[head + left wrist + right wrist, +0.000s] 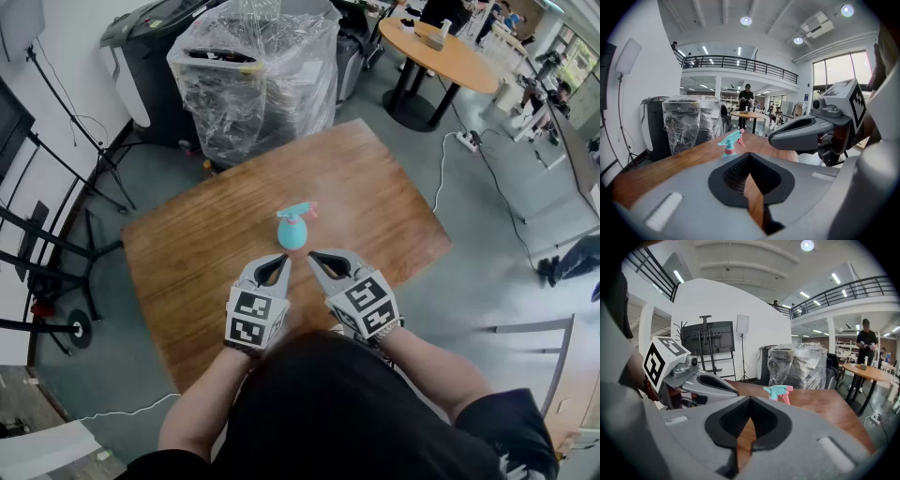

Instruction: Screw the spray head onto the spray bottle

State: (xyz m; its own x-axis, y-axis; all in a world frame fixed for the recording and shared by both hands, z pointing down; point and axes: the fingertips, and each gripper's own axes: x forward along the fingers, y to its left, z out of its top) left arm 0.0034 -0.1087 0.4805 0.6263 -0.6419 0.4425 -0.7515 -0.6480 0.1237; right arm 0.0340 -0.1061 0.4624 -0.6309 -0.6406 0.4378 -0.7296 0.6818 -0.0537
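Note:
A light blue spray bottle stands upright in the middle of the wooden table, with its teal and pink spray head sitting on top. The same spray head shows beyond the left gripper's jaws, and the spray head also rises past the right gripper's jaws. My left gripper and right gripper hover side by side just in front of the bottle, a short way from it. Both are shut with nothing between the jaws.
A machine wrapped in clear plastic stands beyond the table's far edge. Light stands and a monitor frame line the left side. A round table stands at the back right, and a cable trails on the floor.

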